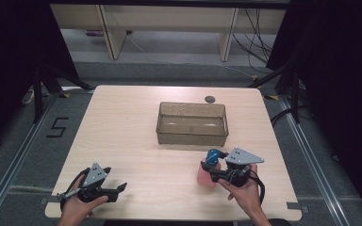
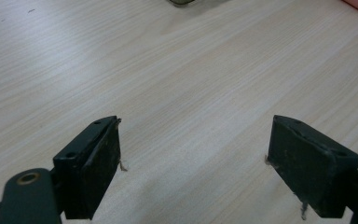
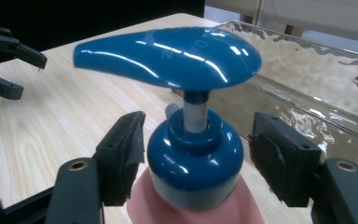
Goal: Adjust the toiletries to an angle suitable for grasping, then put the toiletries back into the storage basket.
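From above we see a pink plastic bottle with a glossy blue pump near the pale wood-grain worktop's right front corner, before a clear rectangular tub. Our left gripper gapes wide over bare grain. Our right gripper brackets the pump collar, pads apart from it.

Each hand carries a black two-jaw tool. The left gripper and the right gripper each wear a grey three-cornered plate on top, dotted with small dark holes, and trail a looped black cable. The jaws are blocky black wedges with worn, fraying pads, joined to arms by brass-ringed pivot holes. The forearms are bare, with no sleeves visible.
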Demonstrator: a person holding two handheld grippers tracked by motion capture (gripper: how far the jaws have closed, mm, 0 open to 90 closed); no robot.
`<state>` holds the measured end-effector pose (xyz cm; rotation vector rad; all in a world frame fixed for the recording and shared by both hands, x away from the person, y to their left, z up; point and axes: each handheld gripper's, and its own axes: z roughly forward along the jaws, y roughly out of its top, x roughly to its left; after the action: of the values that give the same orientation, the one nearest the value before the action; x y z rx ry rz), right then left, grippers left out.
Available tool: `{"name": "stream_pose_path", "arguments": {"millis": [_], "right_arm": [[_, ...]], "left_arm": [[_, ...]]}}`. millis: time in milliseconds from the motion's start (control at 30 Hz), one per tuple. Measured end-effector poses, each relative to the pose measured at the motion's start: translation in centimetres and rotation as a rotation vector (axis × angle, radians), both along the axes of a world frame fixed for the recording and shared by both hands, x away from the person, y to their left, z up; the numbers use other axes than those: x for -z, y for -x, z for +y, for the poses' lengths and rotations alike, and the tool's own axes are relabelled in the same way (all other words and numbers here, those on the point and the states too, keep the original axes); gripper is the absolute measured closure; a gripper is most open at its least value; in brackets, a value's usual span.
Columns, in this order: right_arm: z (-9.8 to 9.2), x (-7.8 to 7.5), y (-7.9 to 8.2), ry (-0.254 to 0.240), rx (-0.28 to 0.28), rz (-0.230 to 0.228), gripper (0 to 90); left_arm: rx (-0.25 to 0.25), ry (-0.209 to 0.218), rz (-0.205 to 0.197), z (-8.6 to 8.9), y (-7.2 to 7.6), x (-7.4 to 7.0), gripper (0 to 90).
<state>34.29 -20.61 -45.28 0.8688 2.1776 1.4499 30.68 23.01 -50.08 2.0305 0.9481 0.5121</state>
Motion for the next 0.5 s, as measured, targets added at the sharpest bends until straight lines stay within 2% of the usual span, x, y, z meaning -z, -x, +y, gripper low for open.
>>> {"name": "stream_pose_path", "arguments": {"millis": [67, 100, 133, 200, 267, 400, 500], "right_arm": [[0.00, -0.05, -0.02, 0.005, 0.000, 0.008, 38.9], [-0.01, -0.07, -0.03, 0.009, 0.000, 0.009, 39.7], [0.09, -0.06, 0.02, 0.002, 0.001, 0.019, 40.1], [0.10, 0.01, -0.23, 0.019, -0.014, -0.014, 41.8], [0.33, 0.16, -0.18, 0.007, -0.007, 0.000, 44.2], [0.38, 0.15, -0.15, 0.013, -0.016, 0.025, 46.5], [0.52, 0.23, -0.20, 0.011, -0.012, 0.020, 48.7]], "left_arm": [[0.009, 0.000, -0.002, 0.02, -0.01, 0.00, 16.7], [0.018, -0.020, -0.002, 0.15, -0.05, -0.10, 16.7], [0.017, -0.018, -0.002, 0.15, -0.07, -0.10, 16.7], [0.010, -0.005, -0.001, 0.06, -0.06, -0.04, 16.7], [0.007, -0.013, 0.001, 0.04, -0.03, -0.07, 16.7], [0.007, 0.010, -0.003, -0.03, 0.09, -0.01, 16.7], [0.005, -0.002, -0.010, 0.12, 0.05, -0.11, 16.7]]}}
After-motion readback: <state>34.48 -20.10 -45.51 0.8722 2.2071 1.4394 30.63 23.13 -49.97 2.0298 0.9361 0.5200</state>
